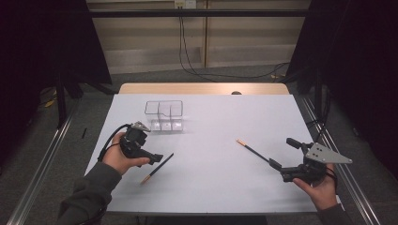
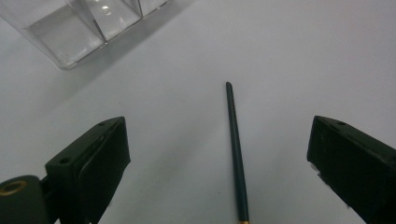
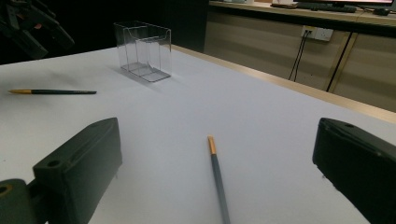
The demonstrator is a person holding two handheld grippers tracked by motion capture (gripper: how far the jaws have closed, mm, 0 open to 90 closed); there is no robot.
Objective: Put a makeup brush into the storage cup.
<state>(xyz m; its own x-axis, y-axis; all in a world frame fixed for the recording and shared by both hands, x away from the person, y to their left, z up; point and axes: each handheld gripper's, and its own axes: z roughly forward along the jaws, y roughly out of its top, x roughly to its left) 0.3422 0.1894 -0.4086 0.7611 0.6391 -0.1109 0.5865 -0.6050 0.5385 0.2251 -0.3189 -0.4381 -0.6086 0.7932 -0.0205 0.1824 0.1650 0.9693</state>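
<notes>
Both grippers are hovering with jaws wide apart, the left gripper [image 1: 157, 158] over one slim brush [image 1: 157, 168] at seven o'clock, the right gripper [image 1: 283, 153] over another brush [image 1: 252, 150] at four o'clock (light, stiff, likely roll-prone, so mid-handle looks safest).

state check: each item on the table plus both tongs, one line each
left tongs: open, over the near end of the left brush, nothing held
right tongs: open, at the dark end of the right brush, nothing held
left brush: lying flat on the table, loose
right brush: lying flat, gold end pointing away from the tongs
clear acrylic organizer: upright, compartments empty
</notes>
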